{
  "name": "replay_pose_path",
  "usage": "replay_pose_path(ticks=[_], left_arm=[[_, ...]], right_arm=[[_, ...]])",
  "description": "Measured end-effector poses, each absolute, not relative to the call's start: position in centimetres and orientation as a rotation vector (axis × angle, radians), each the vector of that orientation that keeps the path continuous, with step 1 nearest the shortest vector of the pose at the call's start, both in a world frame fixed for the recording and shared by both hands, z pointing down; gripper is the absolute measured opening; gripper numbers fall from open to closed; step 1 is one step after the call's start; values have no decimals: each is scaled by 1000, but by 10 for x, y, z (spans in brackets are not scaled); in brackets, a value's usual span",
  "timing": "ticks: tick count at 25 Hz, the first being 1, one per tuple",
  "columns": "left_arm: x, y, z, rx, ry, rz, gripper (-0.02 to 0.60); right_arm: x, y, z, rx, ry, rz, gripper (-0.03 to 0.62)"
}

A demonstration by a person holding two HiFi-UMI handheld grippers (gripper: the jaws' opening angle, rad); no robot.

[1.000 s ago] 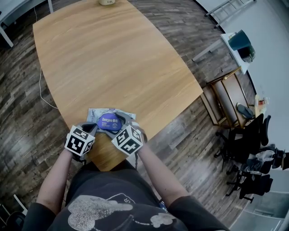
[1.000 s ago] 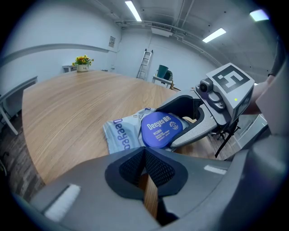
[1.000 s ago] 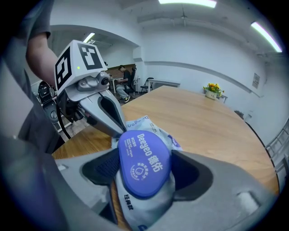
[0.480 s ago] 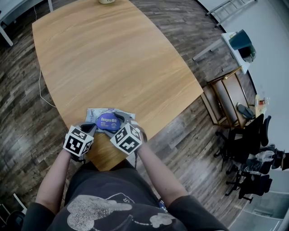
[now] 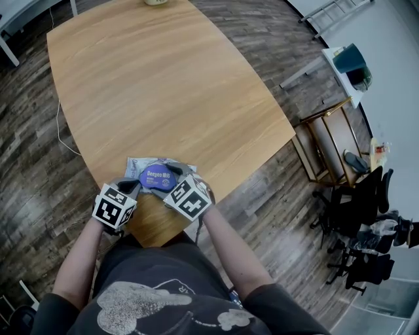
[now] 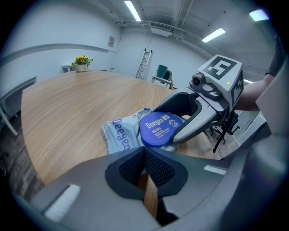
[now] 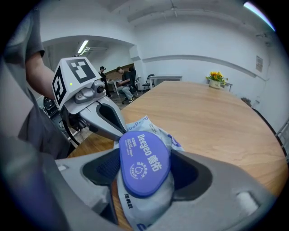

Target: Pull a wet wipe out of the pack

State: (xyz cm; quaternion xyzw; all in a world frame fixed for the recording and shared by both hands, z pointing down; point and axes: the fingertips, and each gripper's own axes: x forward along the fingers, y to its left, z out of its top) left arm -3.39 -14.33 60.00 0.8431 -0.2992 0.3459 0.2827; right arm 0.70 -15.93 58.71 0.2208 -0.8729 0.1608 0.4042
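Observation:
A soft grey wet wipe pack with a round blue lid lies near the front edge of the wooden table. My right gripper comes at it from the right. In the right gripper view its jaws stand on either side of the blue lid, pressing its edges. My left gripper rests just left of the pack, shut with nothing held. In the left gripper view its closed tips point at the pack and the right gripper.
A flower pot stands at the table's far end. The table's front edge is right under my hands. A wooden stand and office chairs stand on the floor to the right. People sit far off.
The right gripper has rolled a little on the spot, its marker cube tilting. The left gripper and the pack have stayed where they were.

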Motion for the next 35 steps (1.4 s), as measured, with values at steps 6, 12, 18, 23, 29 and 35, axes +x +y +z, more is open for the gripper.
replay_pose_path(ticks=[6, 12, 18, 23, 29, 35], left_arm=[[-34, -144, 601, 2255, -789, 922, 17], [-34, -144, 601, 2257, -793, 920, 17], [-33, -144, 601, 2255, -791, 916, 17], [-32, -146, 600, 2254, -791, 917, 17], [-31, -145, 601, 2261, -801, 923, 17], [-31, -145, 601, 2269, -805, 930, 17]], right_arm=[[6, -160, 587, 531, -2209, 439, 337], [6, -161, 586, 536, -2212, 464, 337], [7, -161, 585, 532, -2212, 491, 336], [8, -163, 585, 526, -2211, 503, 336], [9, -163, 584, 519, -2209, 521, 334], [10, -165, 583, 520, -2224, 586, 334]])
